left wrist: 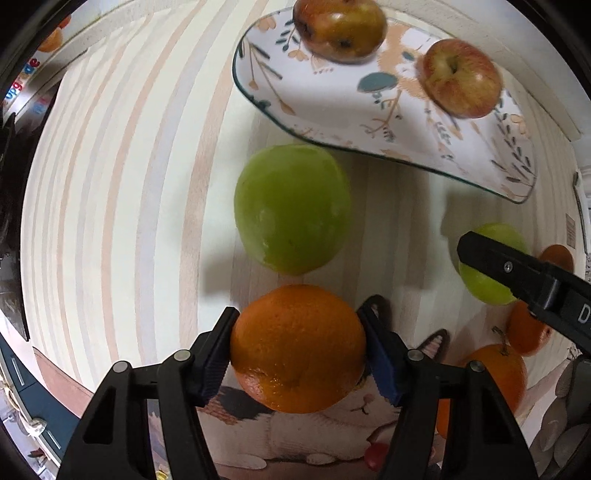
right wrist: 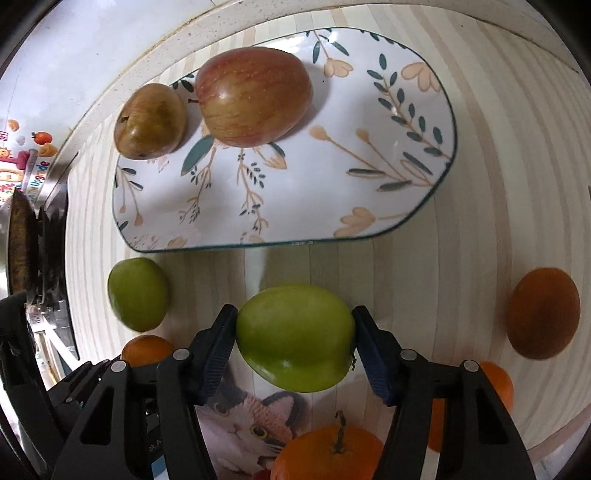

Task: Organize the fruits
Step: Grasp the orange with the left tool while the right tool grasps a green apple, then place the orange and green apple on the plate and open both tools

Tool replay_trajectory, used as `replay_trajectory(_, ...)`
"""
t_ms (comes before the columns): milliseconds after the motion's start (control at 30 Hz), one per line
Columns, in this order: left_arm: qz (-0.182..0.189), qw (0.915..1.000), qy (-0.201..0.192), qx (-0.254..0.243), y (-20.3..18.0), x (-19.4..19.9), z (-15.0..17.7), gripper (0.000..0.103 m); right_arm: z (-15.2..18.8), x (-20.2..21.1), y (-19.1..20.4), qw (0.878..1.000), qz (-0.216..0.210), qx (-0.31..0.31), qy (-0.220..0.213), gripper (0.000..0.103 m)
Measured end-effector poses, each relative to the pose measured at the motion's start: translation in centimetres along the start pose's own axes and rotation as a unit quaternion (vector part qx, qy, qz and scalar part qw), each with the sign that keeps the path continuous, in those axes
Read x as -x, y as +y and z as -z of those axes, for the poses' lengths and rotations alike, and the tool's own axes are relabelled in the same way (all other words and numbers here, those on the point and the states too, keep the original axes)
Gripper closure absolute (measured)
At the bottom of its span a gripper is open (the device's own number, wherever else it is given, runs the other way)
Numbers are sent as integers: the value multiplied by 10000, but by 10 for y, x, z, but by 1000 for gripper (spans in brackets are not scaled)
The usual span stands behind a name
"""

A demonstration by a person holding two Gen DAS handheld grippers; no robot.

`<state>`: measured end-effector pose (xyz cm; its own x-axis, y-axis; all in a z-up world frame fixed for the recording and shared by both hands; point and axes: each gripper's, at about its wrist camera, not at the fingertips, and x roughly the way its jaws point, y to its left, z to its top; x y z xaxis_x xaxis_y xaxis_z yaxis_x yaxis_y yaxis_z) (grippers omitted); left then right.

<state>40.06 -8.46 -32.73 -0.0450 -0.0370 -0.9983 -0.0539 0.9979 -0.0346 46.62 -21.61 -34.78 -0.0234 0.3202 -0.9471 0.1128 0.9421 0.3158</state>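
Note:
My left gripper (left wrist: 297,349) is shut on an orange (left wrist: 297,347) and holds it above the striped table. My right gripper (right wrist: 295,338) is shut on a green apple (right wrist: 295,338); it also shows in the left wrist view (left wrist: 484,284), behind the right gripper's black finger (left wrist: 517,273). A second green apple (left wrist: 291,208) (right wrist: 138,293) lies on the table in front of the floral plate (left wrist: 332,110) (right wrist: 295,192). The plate holds a red apple (left wrist: 461,77) (right wrist: 253,96) and a brownish apple (left wrist: 340,27) (right wrist: 151,120).
Several oranges (left wrist: 498,373) (right wrist: 328,454) lie near a cat-print mat (left wrist: 295,435) (right wrist: 240,424). A dark orange (right wrist: 543,314) lies at the right. The table's raised back edge (right wrist: 122,99) runs behind the plate. A stove (right wrist: 40,240) stands at the left.

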Motion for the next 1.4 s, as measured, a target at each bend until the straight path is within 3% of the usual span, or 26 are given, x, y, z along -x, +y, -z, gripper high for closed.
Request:
replay_trajectory(233, 361, 9986, -353, -140, -11, 56, -3, 40, 2, 50, -8, 9981, -496, -165, -341, 38)
replay_trajectory(367, 513, 9960, -675, -298, -22, 92, -22, 40, -20, 78, -13, 9955, -675, -319, -582, 38)
replay_trajectory(467, 351, 9946, -860, -470, -28, 101, -45, 40, -53, 91, -23, 9946, -581, -413, -751, 38)
replay_trajectory(633, 13, 9954, -760, -578, -18, 82, -91, 40, -107, 78, -35, 9952, -370, -578, -694, 38)
replay_trajectory(833, -158, 9975, -453, -522, -11, 49, -119, 40, -150, 50, -42, 9969, -87, -620, -484, 38)
replay_trajectory(1000, -154, 9989, -216, -386, -6, 30, -131, 40, -158, 31, -43, 9976, 26, -630, -297, 37)
replay_trajectory(1233, -319, 9986, -20, -432, -3, 9, -138, 39, -160, 25, -43, 9971, -24, -683, -348, 37)
replay_trajectory(1400, -216, 9992, 20, -341, -2, 5, -139, 39, -161, 37, -42, 9975, -63, -599, -373, 23)
